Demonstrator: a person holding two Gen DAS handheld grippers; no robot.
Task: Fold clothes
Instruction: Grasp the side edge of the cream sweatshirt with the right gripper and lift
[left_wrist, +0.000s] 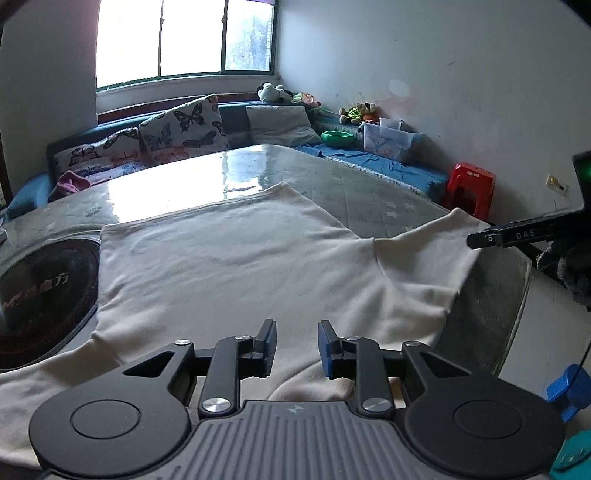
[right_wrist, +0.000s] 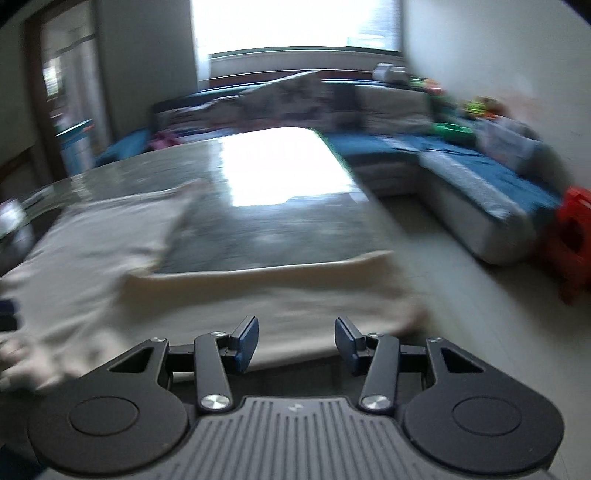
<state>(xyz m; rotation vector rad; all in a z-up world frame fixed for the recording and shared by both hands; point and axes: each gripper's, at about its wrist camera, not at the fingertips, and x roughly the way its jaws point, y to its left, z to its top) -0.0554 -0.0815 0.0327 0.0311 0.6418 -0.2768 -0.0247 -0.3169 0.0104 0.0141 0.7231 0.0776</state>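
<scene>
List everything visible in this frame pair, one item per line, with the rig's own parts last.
T-shirt: 1, cream, spread flat on the table, one sleeve reaching the right edge.
Table: 1, grey, glossy top.
Cooktop: 1, black, round, set in the table at left.
Butterfly cushions: 2, white, on the blue sofa.
Grey cushion: 1, sofa corner.
Stool: 1, red, by the wall.
Bowl: 1, green, on the sofa.
Left gripper: open, over the shirt's near edge.
Right gripper: open, over the sleeve.
</scene>
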